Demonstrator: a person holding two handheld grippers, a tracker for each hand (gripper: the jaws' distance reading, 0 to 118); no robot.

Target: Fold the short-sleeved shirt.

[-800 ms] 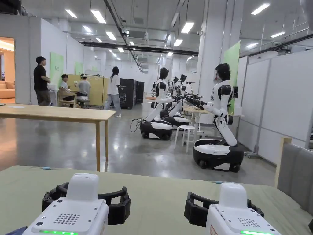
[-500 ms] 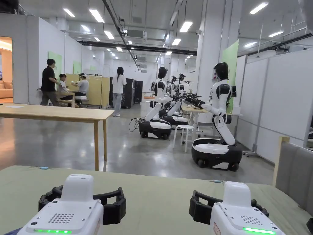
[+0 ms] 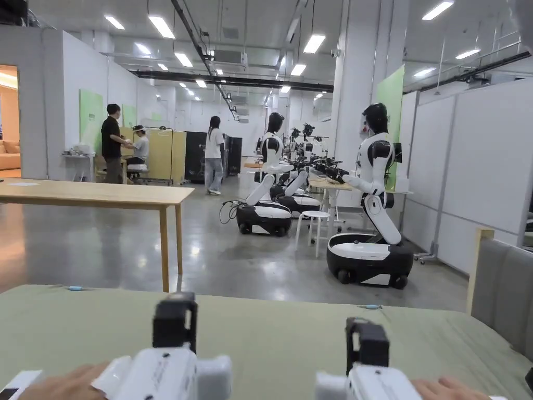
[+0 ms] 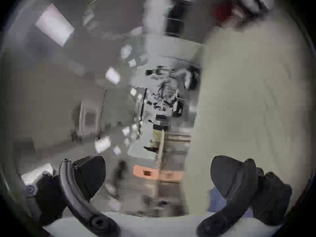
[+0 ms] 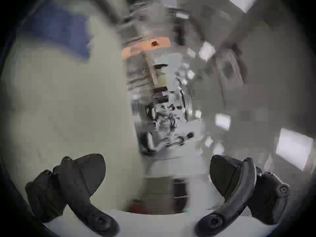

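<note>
1. Both claws hover low over the bench (image 3: 270,333), turned on their sides: the left claw (image 3: 174,317) and the right claw (image 3: 367,341) each stand released, jaws well apart with nothing between them, as both gripper views show (image 4: 158,177) (image 5: 157,175).
2. A blurred blue patch (image 5: 58,30) lies on the green surface; whether it is the shirt cannot be told.
3. Olive-green cloth covers the bench.
4. Beyond it: a polished grey floor (image 3: 250,260), a long wooden table (image 3: 104,192), wheeled white-and-black humanoid robots (image 3: 372,208), several people (image 3: 214,153) and ceiling strip lights.
</note>
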